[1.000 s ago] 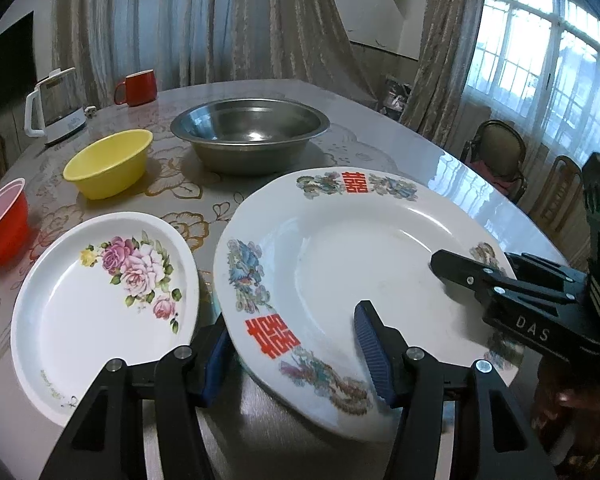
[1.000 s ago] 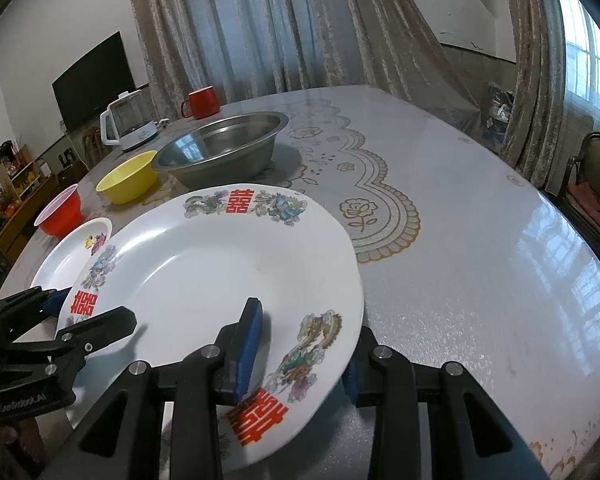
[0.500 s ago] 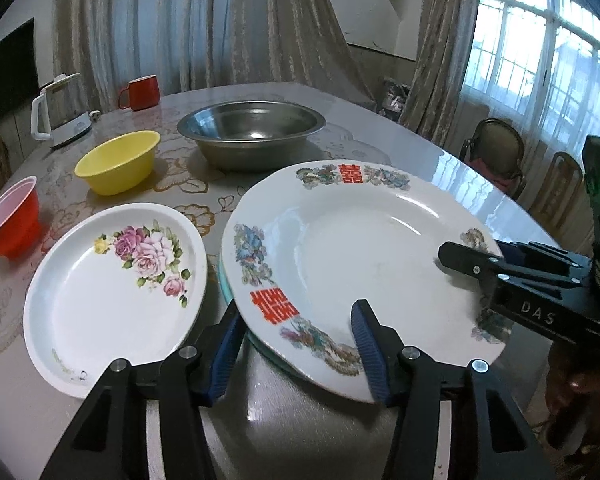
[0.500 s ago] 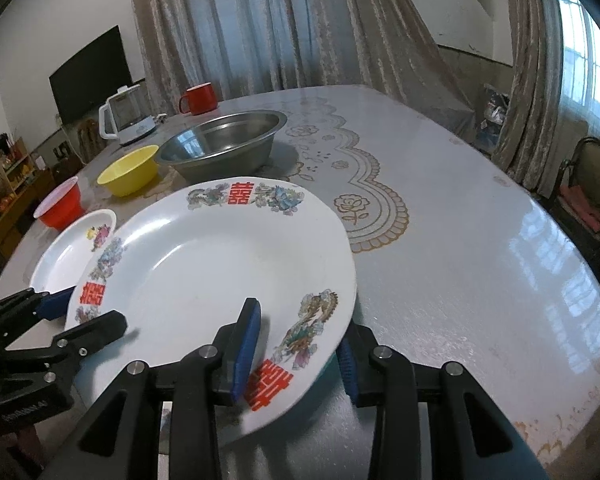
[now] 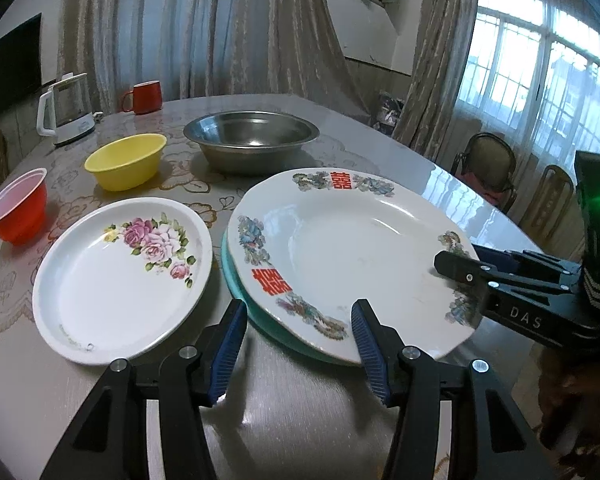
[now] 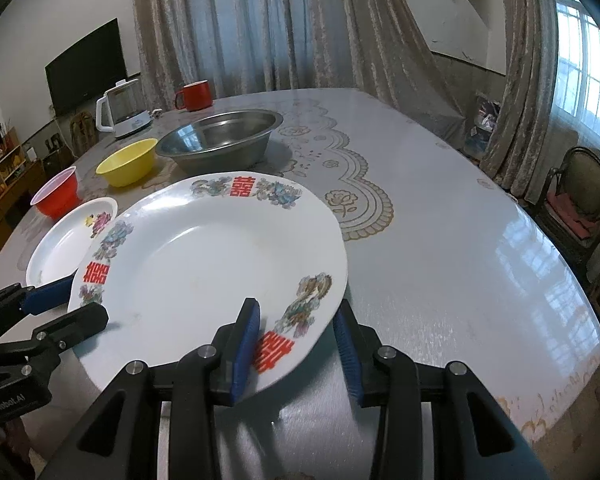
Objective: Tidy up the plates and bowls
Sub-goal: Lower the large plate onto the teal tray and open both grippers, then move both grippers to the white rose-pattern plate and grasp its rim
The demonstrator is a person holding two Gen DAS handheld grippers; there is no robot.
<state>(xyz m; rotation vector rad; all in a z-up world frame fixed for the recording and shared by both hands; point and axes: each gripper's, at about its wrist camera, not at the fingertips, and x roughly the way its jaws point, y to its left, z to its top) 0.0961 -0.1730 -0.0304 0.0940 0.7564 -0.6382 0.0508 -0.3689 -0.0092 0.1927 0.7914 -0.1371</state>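
Both claws have drawn back toward the bench's near edge since a second ago, so the big patterned plate (image 5: 352, 256) now sits farther from the cameras and a teal plate (image 5: 236, 296) has come into view under its left rim. Nearest, the left claw (image 5: 298, 346) stands open, its blue pads (image 5: 228, 354) straddling the plate's near-left rim without pressing on it. The right claw (image 6: 296, 350) is likewise open around the near-right rim, one pad over the plate's face and the other outside its edge, with gaps showing on both sides. That plate, white with red characters and flower clusters on its border, lies on the teal one on the bench (image 6: 440, 280). Just to its left is a smaller white plate (image 5: 120, 276) printed with pink roses. Beyond it stand a red plastic bowl (image 5: 18, 212) and a yellow bowl (image 5: 126, 162), with a steel basin (image 5: 252, 140) behind the big plate. Farthest back are a white kettle (image 5: 66, 110) and a red mug (image 5: 144, 98), before the curtains.
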